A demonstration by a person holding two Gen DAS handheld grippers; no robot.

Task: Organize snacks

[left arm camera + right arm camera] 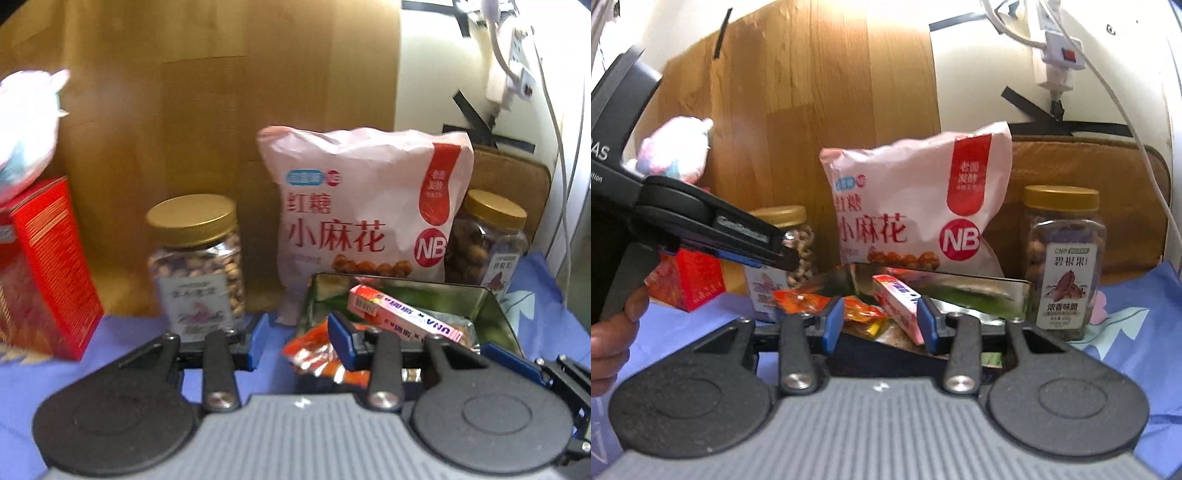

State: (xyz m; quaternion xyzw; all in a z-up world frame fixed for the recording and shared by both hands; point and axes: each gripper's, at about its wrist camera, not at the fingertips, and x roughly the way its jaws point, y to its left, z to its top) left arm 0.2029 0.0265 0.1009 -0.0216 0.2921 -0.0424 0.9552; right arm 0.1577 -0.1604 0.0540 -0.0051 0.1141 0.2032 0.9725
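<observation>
A: Left wrist view first. Your left gripper (pixel 299 341) sits low centre with its blue pads parted and nothing between them. The metal tin (pixel 495 306) is lower right of centre, rim thin and shiny, walls mirror-like. The pink slim box (pixel 404 314) lies slantwise across the tin's contents, and the orange packets (pixel 321 358) spill over the near rim.

B: What do you do with that?

A: My read: you are filling the tin. Come at the packets from above; crinkly foil slides, so pinch a flat seam rather than a bulge.

B: Behind the tin?

A: The pink pillow bag (pixel 364 206) stands puffed and soft at centre; a gold-lidded jar (pixel 197 266) is left of it, hard clear plastic, and a red carton (pixel 55 266) sits at the left edge.

B: Right wrist view?

A: Your right gripper (pixel 881 325) is lower centre, pads moderately apart and empty, the slim box just ahead between them. It is rigid card with square edges: close on its long faces, squarely. The second jar (pixel 1065 258) stands right of the tin. Your other tool crosses the left of the frame; keep clear of it.
</observation>
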